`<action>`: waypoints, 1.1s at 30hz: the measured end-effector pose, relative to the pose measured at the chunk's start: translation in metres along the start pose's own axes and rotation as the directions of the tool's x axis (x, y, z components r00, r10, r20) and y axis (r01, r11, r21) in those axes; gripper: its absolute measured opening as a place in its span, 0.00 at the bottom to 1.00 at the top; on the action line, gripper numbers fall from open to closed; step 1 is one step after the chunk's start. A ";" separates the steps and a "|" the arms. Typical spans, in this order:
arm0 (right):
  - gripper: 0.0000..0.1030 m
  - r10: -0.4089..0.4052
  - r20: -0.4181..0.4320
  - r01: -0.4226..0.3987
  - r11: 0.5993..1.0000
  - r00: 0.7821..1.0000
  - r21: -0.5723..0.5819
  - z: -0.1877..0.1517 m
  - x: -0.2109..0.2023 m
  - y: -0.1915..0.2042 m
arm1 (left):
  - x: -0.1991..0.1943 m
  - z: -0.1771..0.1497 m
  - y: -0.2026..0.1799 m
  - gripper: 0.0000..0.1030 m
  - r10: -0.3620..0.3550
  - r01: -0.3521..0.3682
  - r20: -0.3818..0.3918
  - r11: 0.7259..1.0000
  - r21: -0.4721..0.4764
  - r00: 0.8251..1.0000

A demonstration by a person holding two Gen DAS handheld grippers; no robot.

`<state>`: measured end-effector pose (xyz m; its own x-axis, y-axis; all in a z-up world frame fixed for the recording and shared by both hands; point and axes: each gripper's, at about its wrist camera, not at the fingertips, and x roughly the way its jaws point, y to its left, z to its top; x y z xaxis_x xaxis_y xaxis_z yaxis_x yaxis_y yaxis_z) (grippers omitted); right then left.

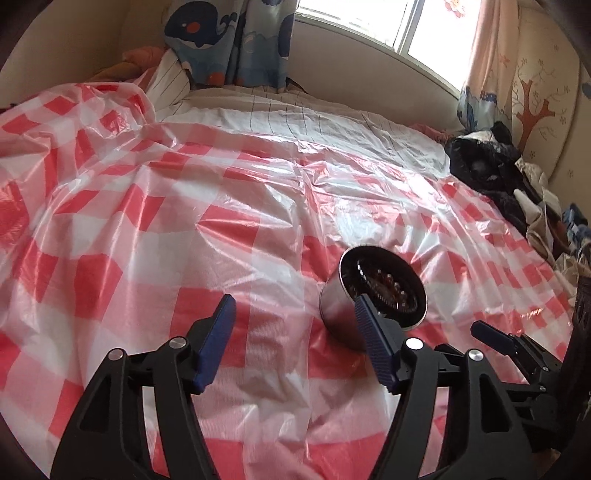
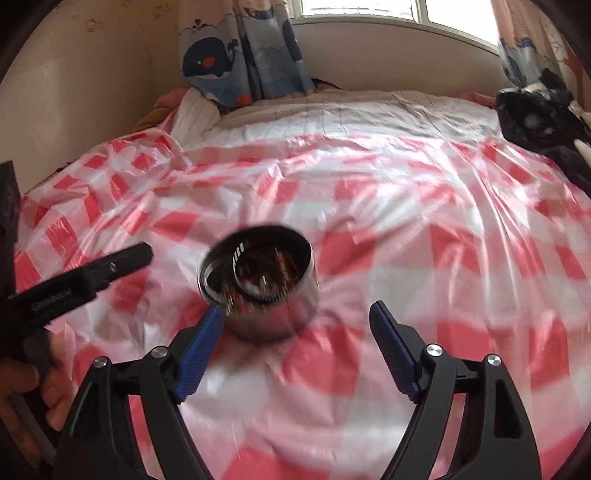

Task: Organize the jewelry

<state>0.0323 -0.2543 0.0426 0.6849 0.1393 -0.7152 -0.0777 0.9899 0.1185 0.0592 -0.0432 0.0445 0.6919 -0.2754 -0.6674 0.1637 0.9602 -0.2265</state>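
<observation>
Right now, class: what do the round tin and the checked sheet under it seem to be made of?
Round tin: probably metal, polished silver; its wall mirrors the red checks.
Checked sheet: thin glossy plastic film, red and white; it crinkles, glares, and shows bedding faintly through.

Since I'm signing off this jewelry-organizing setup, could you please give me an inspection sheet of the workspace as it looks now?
Surface: bed covered by a crinkled red-and-white checked plastic sheet; striped bedding bare at the far end.
Job's things: shiny metal cup standing on the sheet, dark beaded jewelry inside; details blurred.
Clutter: black-and-white plush toy and bunched clothes at the sheet's right edge.
Grippers: left gripper open, nothing between its pads; right gripper open, the cup just ahead of it, not gripped.
Cables: grey cord by the person's hand.
Surroundings: whale-print curtain, bright window, wall with a tree picture.
</observation>
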 end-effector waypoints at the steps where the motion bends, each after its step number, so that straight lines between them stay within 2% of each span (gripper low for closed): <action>1: 0.76 -0.006 -0.016 0.006 1.000 1.000 0.007 -0.009 -0.001 -0.001 | -0.004 -0.006 -0.002 0.68 0.019 -0.019 -0.003 1.000 0.022 1.000; 5: 0.77 -0.033 -0.045 0.034 0.999 0.998 0.025 -0.040 -0.012 0.000 | -0.021 -0.035 -0.015 0.79 0.114 -0.112 -0.007 0.984 0.136 0.993; 7: 0.82 -0.049 -0.036 0.050 0.998 0.998 0.024 -0.047 -0.018 0.003 | -0.029 -0.045 -0.017 0.82 0.131 -0.128 -0.004 0.979 0.157 0.991; 11: 0.83 -0.072 -0.022 0.072 0.997 0.997 0.034 -0.061 -0.026 0.004 | -0.042 -0.059 -0.015 0.86 0.161 -0.160 0.005 0.973 0.167 0.987; 21: 0.89 -0.100 0.052 0.098 0.995 0.994 0.028 -0.081 -0.037 0.013 | -0.057 -0.074 -0.012 0.92 0.167 -0.169 0.026 0.973 0.156 0.986; 28: 0.91 -0.108 0.057 0.106 0.994 0.993 0.029 -0.089 -0.034 0.014 | -0.040 -0.089 0.003 0.92 0.159 -0.155 -0.030 0.983 0.103 0.987; 33: 0.93 -0.108 0.055 0.107 0.994 0.993 0.024 -0.091 -0.030 0.014 | -0.035 -0.095 0.008 0.93 0.156 -0.154 -0.024 0.984 0.091 0.987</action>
<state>-0.0557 -0.2421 0.0032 0.7283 0.0301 -0.6846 0.0134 0.9982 0.0581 -0.0305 -0.0307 -0.0017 0.6917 -0.1229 -0.7117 0.1189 0.9913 -0.0557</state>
